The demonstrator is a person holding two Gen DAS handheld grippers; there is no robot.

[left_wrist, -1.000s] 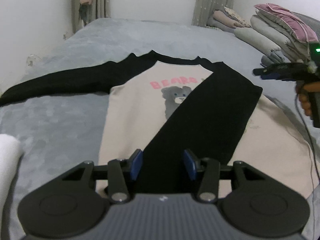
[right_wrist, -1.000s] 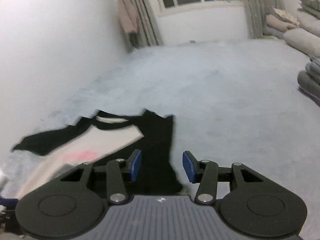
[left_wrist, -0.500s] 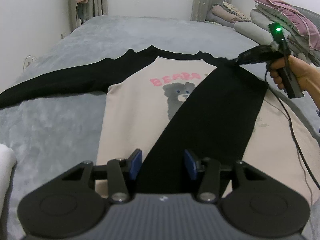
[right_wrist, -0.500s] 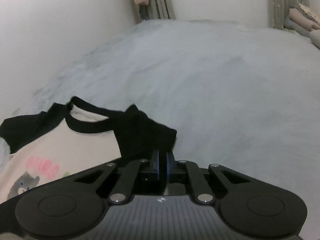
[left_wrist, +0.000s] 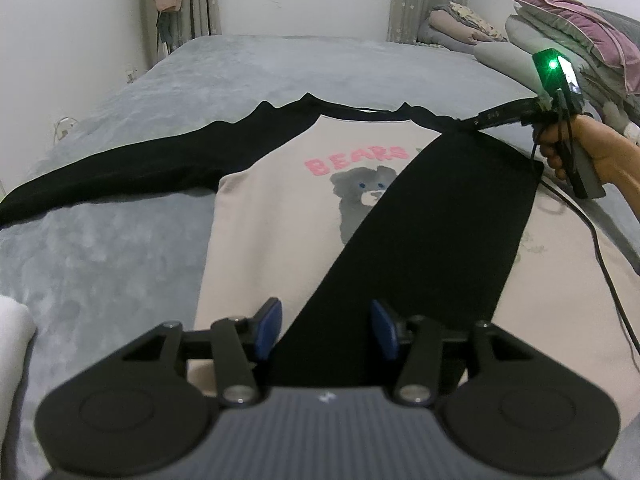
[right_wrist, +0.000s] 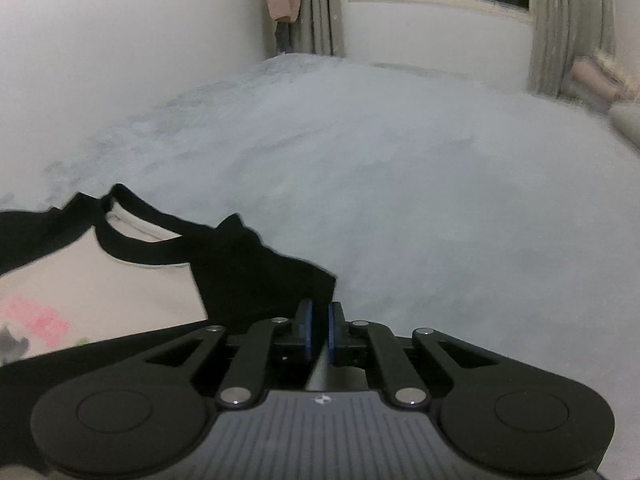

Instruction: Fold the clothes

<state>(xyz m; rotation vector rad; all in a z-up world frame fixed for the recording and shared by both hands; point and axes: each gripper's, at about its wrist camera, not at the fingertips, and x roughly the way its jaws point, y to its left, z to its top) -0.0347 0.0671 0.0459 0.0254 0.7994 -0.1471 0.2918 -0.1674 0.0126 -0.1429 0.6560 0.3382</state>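
My right gripper [right_wrist: 319,326] has closed in the last second: a moment ago its blue pads stood wide apart above the black shoulder, and now they are pressed nearly together on the edge of the sweatshirt [left_wrist: 280,216] at its far right corner, right where the folded sleeve [left_wrist: 432,216] turns. From the left wrist view I see the same gripper [left_wrist: 478,123] with the person's hand [left_wrist: 588,152] behind it, sitting at that fold. My left gripper [left_wrist: 326,330] has not changed: pads apart, hovering over the near end of that sleeve, which lies diagonally across the cream front. The other sleeve [left_wrist: 120,168] is spread out to the far left on the grey bed [left_wrist: 320,68]. I judge the pinch gives me a hold to fold the right side inward
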